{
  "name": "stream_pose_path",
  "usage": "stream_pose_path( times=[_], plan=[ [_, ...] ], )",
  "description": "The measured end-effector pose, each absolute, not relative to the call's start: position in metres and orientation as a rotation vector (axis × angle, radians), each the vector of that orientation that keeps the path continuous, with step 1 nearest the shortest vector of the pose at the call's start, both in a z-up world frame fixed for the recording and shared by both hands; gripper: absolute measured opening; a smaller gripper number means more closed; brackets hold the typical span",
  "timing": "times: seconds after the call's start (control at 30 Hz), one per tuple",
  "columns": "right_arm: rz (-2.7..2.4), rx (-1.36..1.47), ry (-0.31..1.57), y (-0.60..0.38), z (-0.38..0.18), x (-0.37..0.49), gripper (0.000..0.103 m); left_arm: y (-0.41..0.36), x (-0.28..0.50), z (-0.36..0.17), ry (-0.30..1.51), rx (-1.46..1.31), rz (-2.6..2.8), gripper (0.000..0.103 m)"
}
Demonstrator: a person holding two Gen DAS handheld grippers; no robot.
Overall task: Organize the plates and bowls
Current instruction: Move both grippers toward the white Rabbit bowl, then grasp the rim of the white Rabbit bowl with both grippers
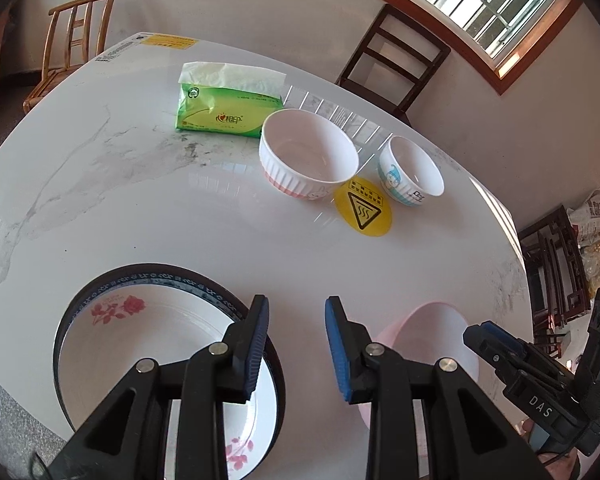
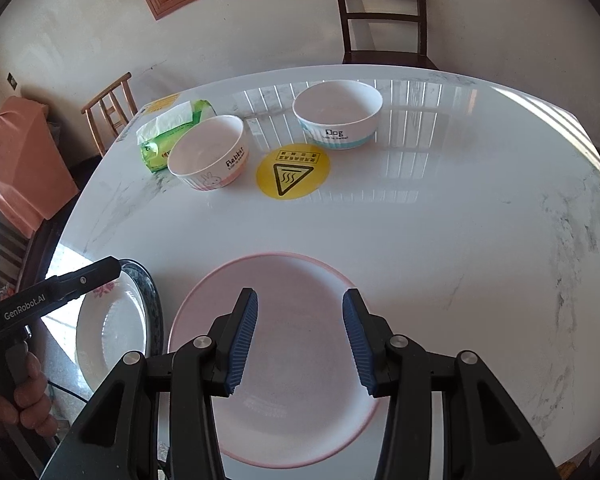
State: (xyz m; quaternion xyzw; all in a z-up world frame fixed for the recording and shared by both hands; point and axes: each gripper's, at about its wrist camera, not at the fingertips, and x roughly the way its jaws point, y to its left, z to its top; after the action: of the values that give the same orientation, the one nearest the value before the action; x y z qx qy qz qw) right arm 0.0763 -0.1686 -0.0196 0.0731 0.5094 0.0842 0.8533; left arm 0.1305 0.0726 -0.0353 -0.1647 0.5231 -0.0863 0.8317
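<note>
Left gripper [image 1: 297,344]: spread, empty, hovering over bare table [image 1: 140,208] between the two plates; also seen from the right wrist view at 9 o'clock [image 2: 118,268], over the floral plate's rim. Right gripper [image 2: 299,338]: spread, empty, above the pink plate [image 2: 284,280]; in the left view at 4 o'clock [image 1: 476,334]. Floral plate [image 1: 112,344], blue-patterned rim: at 7 o'clock in the left view, near table edge, partly under the left finger [image 1: 256,344]. Pink plate just beside it, whether touching cannot be told. Rabbit bowl [image 2: 210,152]: upright, 11 o'clock in the right view. Dog bowl [image 2: 338,116]: upright, 12 o'clock, apart from rabbit bowl. Yellow sticker [image 2: 293,170]: flat on table, between the bowls, nearer side. Tissue pack [image 1: 228,108]: behind rabbit bowl, close. Dark chair [image 2: 382,16]: beyond the far table edge. Bamboo chair [image 1: 76,36]: 11 o'clock, left view.
</note>
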Motion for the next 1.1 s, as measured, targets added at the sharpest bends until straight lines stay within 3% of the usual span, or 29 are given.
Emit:
stream_pose_path(
  times=[0.73, 1.1],
  plan=[
    [0.225, 0.139, 1.170, -0.099, -0.024, 0.201, 0.042, 0.101, 0.253, -0.040, 1.141, -0.395, -0.120, 0.030],
    [0.153, 0.165, 1.208, -0.083, -0.050, 0.265, 0.040, 0.092, 0.298, -0.069, 1.186, -0.387, -0.114, 0.030]
  ],
)
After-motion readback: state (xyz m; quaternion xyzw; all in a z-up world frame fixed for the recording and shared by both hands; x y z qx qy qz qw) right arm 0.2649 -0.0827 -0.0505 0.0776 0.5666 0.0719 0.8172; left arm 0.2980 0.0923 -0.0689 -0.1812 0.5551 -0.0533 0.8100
